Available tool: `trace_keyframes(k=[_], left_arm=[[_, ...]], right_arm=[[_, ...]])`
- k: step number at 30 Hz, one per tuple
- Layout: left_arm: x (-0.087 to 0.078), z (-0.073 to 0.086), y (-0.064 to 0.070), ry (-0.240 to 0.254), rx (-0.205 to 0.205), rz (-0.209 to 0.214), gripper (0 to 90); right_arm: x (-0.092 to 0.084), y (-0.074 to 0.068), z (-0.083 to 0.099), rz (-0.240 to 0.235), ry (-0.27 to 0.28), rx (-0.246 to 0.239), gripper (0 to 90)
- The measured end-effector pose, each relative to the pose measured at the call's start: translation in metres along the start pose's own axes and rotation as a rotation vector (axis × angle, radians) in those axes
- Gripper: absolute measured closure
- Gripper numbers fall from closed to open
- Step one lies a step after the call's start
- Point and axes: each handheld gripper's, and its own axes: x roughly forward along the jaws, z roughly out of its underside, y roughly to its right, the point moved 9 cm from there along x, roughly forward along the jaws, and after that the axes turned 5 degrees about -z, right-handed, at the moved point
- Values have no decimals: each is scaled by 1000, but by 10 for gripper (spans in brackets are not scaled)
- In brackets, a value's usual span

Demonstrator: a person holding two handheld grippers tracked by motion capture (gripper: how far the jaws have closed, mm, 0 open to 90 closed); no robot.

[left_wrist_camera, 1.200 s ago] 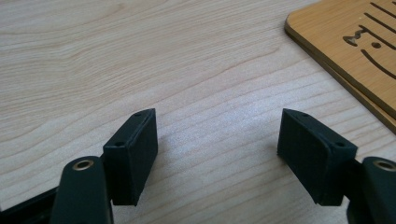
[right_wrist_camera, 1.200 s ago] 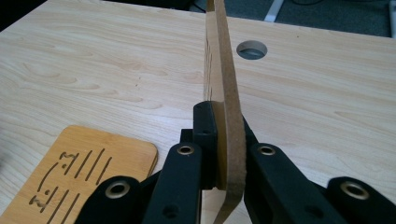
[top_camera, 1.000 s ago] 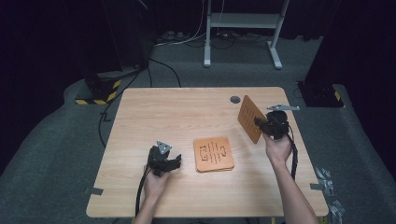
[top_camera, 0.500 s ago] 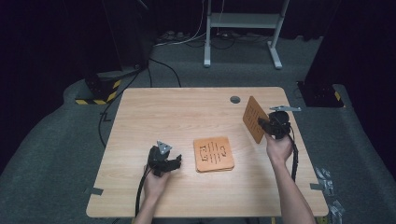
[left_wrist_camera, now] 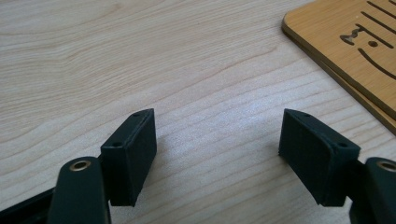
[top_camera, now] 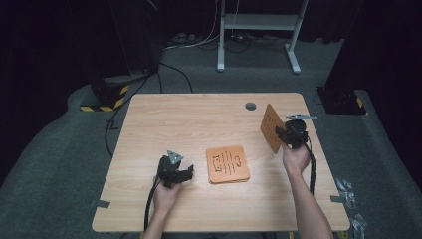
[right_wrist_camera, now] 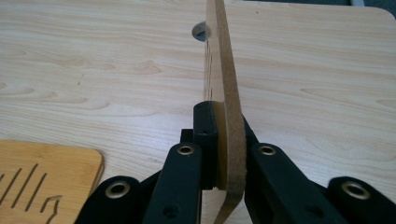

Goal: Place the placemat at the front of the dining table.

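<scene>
Status, mid-task. Landmark for all places = the stack of boards (top_camera: 228,165) lying flat on the table (top_camera: 164,119).

R side: your right gripper (top_camera: 287,135) was clamped tight on one wooden board (top_camera: 270,127), holding it on edge, upright w/ a slight tilt, off the tabletop. In the right gripper view the board (right_wrist_camera: 225,93) ran edge-on between both jaws, pads pressed against its two faces, no gap. Held board sat to the right of the stack and a bit farther from you, well apart from it. The round cable hole (top_camera: 250,106) lay beyond the stack, just left of the held board's far edge.

L side: your left gripper (top_camera: 186,174) rested low over the table just left of the stack, near but not touching. Jaws stood apart and had just been opening further; nothing between them but bare wood grain in the left gripper view. The stack's corner (left_wrist_camera: 345,51) showed at upper right there, two layers visible at the edge.

Progress, judged: one board picked up and in hand = done. Placement = not done; board was in the air, not on the stack nor on the table. Looked like stacking or unstacking; I couldn't tell which from these pics. Left: set the held board down flat, release. L gripper idle, likely ready to steady the stack.
</scene>
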Motion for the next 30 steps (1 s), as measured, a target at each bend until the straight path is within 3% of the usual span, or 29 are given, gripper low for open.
trace_keyframes(k=[8,11,14,18,21,22,25,30], left_arm=[[0,0,0,0,5,2,273],[1,-1,0,-1,5,1,272],[1,-1,0,-1,6,2,272],[1,-1,0,-1,8,2,272],[1,-1,0,-2,6,2,271],[1,-1,0,-2,6,2,271],[1,-1,0,0,6,3,271],[1,-1,0,-3,5,1,271]], right_arm=[[5,6,6,14,-18,1,835],[8,12,9,19,-8,26,823],[10,17,11,53,-15,10,783],[12,26,15,79,-23,23,724],[14,31,19,88,-20,37,701],[16,32,21,89,-29,64,693],[20,39,23,111,-27,70,665],[21,43,29,108,-26,98,624]])
